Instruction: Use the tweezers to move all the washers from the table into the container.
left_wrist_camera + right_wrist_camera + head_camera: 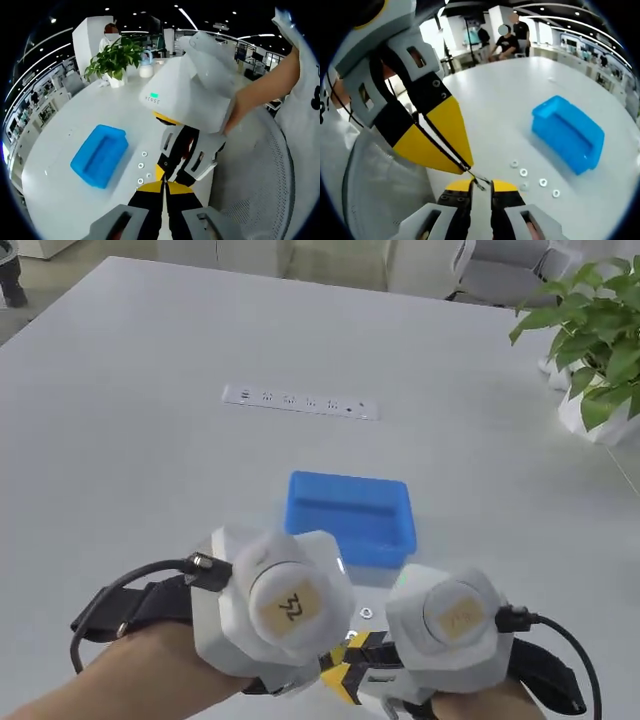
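Note:
Several small washers (523, 172) lie in a loose row on the white table (510, 105), between the grippers and the blue container (567, 132). The container (350, 515) sits just beyond both grippers, with one washer (365, 613) showing between them. My left gripper (165, 186) is shut, and a thin tweezers tip (477, 179) pokes out of its yellow jaws. That tip reaches into the narrow gap of my right gripper (481, 186), whose jaws stand slightly apart. The two grippers meet tip to tip above the near table edge.
A white power strip (300, 400) lies farther back on the table. A potted plant (595, 350) stands at the far right edge. People sit at the far end of the room (507, 42). Mesh fabric (260, 195) lies close under the grippers.

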A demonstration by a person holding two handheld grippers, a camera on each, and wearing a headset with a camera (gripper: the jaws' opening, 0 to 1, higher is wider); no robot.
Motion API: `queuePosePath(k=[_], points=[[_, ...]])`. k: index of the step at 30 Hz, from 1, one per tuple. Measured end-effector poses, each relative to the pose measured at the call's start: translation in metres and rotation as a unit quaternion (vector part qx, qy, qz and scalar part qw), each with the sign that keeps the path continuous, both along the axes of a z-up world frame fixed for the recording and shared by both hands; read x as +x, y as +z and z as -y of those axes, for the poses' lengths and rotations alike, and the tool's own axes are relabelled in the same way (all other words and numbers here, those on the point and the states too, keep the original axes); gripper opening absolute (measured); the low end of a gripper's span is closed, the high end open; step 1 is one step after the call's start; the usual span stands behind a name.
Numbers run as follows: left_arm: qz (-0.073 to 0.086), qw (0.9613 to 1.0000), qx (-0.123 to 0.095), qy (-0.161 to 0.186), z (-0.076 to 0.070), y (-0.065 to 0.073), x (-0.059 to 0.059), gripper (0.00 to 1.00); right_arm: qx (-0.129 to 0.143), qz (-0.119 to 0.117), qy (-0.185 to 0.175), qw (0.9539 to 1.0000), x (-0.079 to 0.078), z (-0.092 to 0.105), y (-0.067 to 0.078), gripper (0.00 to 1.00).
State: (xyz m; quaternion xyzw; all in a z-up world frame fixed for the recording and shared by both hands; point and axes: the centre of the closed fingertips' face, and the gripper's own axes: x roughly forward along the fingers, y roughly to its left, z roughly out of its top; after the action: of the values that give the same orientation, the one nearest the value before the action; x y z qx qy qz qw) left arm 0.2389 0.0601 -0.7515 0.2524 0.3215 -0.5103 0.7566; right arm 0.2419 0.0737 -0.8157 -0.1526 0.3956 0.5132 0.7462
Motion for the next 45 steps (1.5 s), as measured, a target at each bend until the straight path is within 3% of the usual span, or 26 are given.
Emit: queuePosePath(k=[3,9,12,15,18,21,27,32,37,45], points=[[-0.001,0.9999,-0.01,-0.001,0.002,0.001,0.0,0.0,0.007,-0.001,-0.003,1.0,0.003,-0.001,0.002,0.09],[0.031,0.9995,-0.006,0.008,-0.001,0.001,0.007,0.0,-0.005,0.008,0.007,0.9999,0.003,-0.004,0.001,0.04],[0.023,0.9996,-0.011,0.013,-0.002,0.001,0.005,0.0,-0.008,0.016,0.008,0.9998,0.004,-0.005,0.001,0.03],[0.028,0.9993,-0.012,0.02,-0.003,-0.002,0.005,0.0,-0.006,0.018,0.006,0.9998,0.006,-0.006,0.001,0.02],[0.047,0.9983,-0.021,0.025,-0.004,0.001,0.008,0.0,-0.013,0.02,0.005,0.9997,0.008,-0.005,0.0,0.02],[0.026,0.9985,-0.036,0.034,-0.002,0.001,0.005,0.0,-0.015,0.022,0.004,0.9996,0.008,-0.004,0.001,0.02],[-0.007,0.9957,-0.071,0.058,0.005,0.005,0.001,0.13,-0.019,0.021,0.0,0.9996,0.006,-0.003,0.002,0.02],[0.0,0.995,-0.072,0.07,0.007,0.005,0.004,0.01,-0.018,0.024,-0.001,0.9996,0.001,-0.005,0.006,0.02],[-0.004,0.9952,-0.074,0.064,0.009,0.004,0.004,0.01,-0.018,0.027,-0.005,0.9995,0.001,-0.004,0.009,0.02],[0.025,0.9937,-0.071,0.083,0.009,0.007,0.01,0.01,-0.015,0.036,-0.017,0.9991,0.006,-0.005,0.015,0.03]])
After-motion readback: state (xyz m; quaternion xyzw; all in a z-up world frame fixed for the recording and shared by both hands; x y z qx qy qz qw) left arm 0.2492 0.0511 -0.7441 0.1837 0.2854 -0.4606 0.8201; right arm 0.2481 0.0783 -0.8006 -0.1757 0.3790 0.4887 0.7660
